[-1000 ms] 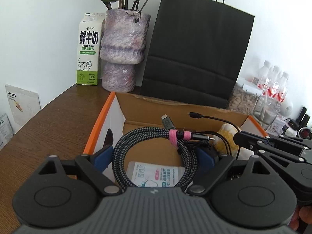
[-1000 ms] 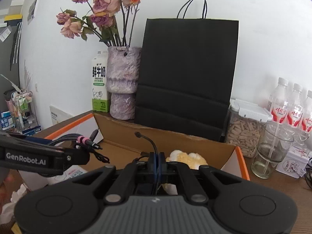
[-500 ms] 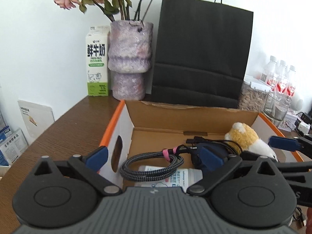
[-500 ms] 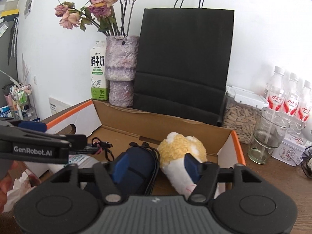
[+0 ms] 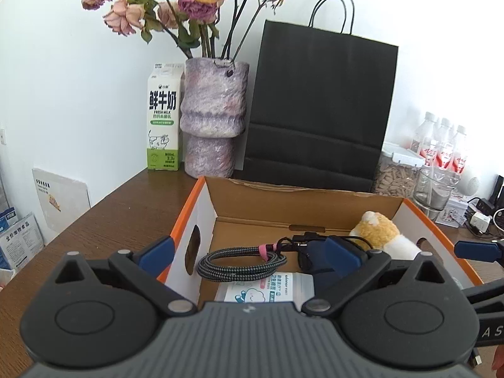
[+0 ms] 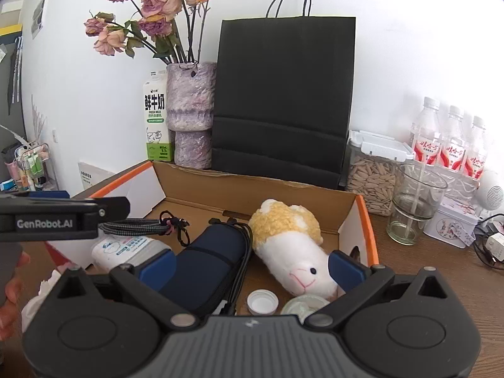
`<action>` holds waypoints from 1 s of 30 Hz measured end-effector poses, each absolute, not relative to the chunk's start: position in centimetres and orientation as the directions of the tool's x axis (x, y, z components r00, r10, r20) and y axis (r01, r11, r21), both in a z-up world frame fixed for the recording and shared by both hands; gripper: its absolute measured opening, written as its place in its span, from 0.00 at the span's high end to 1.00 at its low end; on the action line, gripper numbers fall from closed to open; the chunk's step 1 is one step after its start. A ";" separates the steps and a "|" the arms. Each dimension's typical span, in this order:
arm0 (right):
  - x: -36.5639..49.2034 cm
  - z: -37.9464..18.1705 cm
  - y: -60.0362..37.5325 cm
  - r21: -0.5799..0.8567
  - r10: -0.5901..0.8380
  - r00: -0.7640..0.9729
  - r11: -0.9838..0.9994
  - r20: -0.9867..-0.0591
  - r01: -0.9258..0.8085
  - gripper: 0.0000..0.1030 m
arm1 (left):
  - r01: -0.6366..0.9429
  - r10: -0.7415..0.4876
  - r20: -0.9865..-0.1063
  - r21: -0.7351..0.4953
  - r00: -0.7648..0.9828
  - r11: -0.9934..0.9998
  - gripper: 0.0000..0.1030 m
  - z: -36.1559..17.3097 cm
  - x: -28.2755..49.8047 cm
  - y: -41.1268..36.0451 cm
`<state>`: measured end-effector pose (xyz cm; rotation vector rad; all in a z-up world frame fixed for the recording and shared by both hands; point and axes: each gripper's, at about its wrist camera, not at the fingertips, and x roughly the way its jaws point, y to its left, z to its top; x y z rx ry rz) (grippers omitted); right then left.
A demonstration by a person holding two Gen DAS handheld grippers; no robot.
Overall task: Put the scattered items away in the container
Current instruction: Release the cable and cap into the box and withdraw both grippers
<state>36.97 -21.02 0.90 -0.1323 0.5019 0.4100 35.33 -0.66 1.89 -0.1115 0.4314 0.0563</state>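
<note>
Both tools, left (image 5: pixel 249 253) and right (image 6: pixel 250 266), are gaping wide, holding nothing. The braided cable (image 5: pixel 239 263) is lying coiled in the cardboard box (image 6: pixel 201 186), its long axis running left-right beside the plush toy (image 6: pixel 293 252).

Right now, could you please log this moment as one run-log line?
left tool open, empty | right tool open, empty | braided cable, plush toy, navy pouch in box
</note>
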 end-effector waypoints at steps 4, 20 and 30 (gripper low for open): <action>35.6 1.2 -21.8 -0.032 0.338 0.807 0.915 -0.484 -0.402 0.00 | -0.049 0.009 -0.418 -0.084 0.908 0.995 0.00 1.8 34.0 -0.8; 28.9 1.2 -24.5 -0.052 0.306 0.829 0.927 -0.468 -0.371 0.00 | -0.010 -0.013 -0.433 -0.050 0.901 0.999 0.00 0.7 27.2 -0.3; 24.9 -1.3 -24.5 -0.038 0.328 0.782 0.912 -0.530 -0.408 0.00 | 0.015 -0.029 -0.460 -0.034 0.887 0.999 0.00 -0.6 24.1 -0.1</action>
